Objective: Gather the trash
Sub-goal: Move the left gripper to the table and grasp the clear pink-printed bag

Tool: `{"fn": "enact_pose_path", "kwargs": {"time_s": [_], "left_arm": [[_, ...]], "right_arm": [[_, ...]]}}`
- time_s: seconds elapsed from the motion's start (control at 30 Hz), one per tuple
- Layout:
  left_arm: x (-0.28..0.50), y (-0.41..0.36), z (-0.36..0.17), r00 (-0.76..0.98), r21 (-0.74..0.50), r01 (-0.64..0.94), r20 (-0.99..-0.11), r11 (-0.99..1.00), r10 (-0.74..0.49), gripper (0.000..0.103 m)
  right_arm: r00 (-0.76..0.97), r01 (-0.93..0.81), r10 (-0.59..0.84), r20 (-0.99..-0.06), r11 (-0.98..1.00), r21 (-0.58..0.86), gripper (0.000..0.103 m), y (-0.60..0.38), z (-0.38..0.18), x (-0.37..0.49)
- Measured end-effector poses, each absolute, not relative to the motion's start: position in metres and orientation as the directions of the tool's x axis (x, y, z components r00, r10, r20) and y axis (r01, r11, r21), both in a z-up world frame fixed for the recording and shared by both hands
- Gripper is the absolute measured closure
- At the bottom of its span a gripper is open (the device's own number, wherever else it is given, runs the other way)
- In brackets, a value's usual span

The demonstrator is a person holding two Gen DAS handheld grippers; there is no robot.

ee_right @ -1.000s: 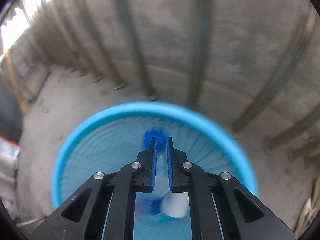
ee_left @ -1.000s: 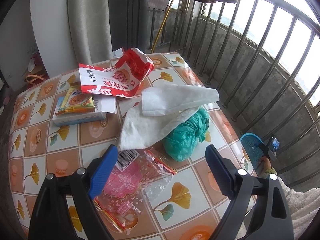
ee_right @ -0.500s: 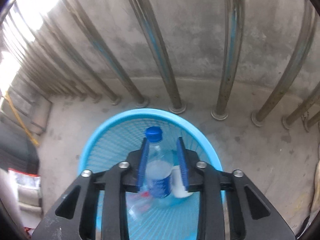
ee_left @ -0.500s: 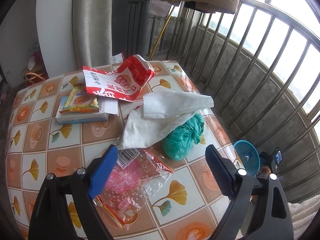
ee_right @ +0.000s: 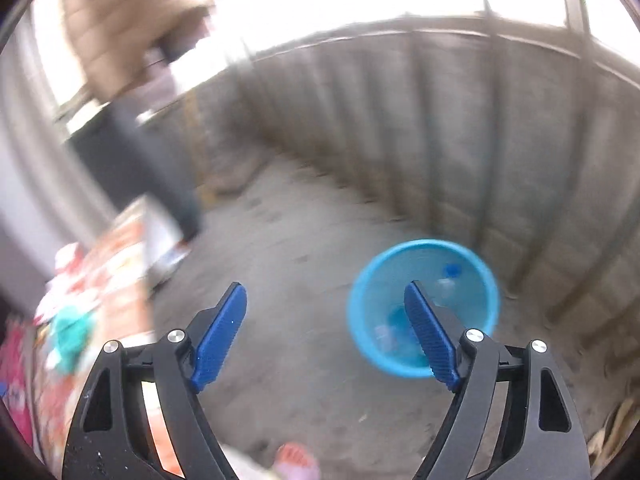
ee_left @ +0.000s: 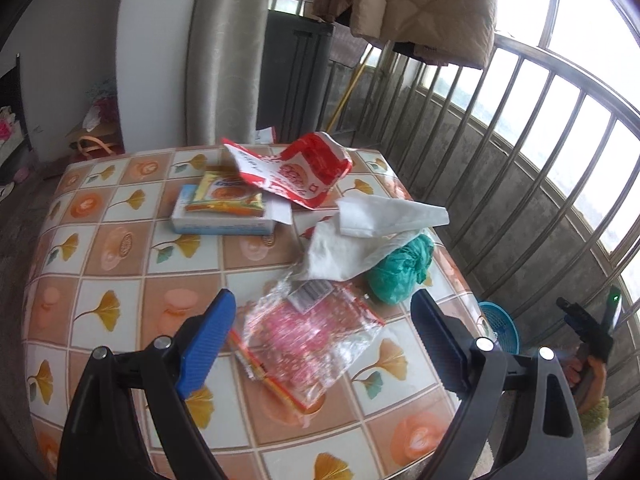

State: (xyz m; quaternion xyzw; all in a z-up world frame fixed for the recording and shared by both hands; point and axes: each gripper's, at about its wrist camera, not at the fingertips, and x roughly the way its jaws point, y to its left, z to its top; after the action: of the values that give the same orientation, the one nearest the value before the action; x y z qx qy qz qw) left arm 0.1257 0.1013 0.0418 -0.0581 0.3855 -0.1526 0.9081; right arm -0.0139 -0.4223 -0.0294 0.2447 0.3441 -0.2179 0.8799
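While the left gripper [ee_left: 320,344] hangs with its jaws spread wide and empty above the near end of the tiled table [ee_left: 120,240], the right gripper [ee_right: 324,340] is out over the concrete floor [ee_right: 288,240], its jaws also wide apart with nothing between them. Most of the trash lies on the table: a clear pink wrapper [ee_left: 308,332] directly under the left gripper, a white tissue [ee_left: 360,240] draped partly over a green bag [ee_left: 400,272], a red and white packet [ee_left: 296,172] at the far end, and a yellow snack pack [ee_left: 228,198] resting on a flat box [ee_left: 220,220]. A blue basket [ee_right: 424,304] stands on the floor beside the railing, and in the blurred right view it seems to hold a bottle [ee_right: 448,280] already (judging by a blue cap).

By my reading, 1 item is binned and at least 5 remain, so the next step is probably a pick from the table. Several things could go wrong. That wrapper is thin and flat, so the fingers may slide over it or pinch only a corner. Pulling the tissue could drag the green bag toward the table edge. Light pieces may also flutter past the basket if released from high above it.
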Motion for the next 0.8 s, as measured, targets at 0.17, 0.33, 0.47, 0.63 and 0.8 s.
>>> {"fn": "enact_pose_path", "kwargs": {"time_s": [0.17,0.33,0.47,0.63,0.8], "left_arm": [[0.108,0.128,0.028,0.658,-0.250,0.204,-0.681,0.947,-0.321,0.016],[0.103,0.137,-0.006,0.595,-0.330,0.187,-0.712,0.925,-0.374,0.016],[0.115,0.141,-0.037,0.524,-0.443,0.154,-0.721,0.883,-0.453,0.017],[0.132,0.152,-0.065,0.454,-0.601,0.069,-0.692,0.796,-0.562,0.028],[0.140,0.168,-0.063,0.496,-0.617,0.036,-0.672,0.787,-0.550,0.037]], "right_arm": [[0.728,0.338,0.032,-0.685,0.853,0.398,0.025,-0.359,-0.001,0.013],[0.687,0.137,0.344,-0.640,0.803,0.580,0.025,-0.296,-0.007,0.054],[0.595,0.098,0.501,-0.629,0.731,0.675,0.025,-0.252,-0.028,0.078],[0.523,0.121,0.574,-0.630,0.682,0.721,0.041,-0.218,-0.051,0.103],[0.461,0.074,0.606,-0.649,0.702,0.708,0.061,-0.176,-0.054,0.120]]}}
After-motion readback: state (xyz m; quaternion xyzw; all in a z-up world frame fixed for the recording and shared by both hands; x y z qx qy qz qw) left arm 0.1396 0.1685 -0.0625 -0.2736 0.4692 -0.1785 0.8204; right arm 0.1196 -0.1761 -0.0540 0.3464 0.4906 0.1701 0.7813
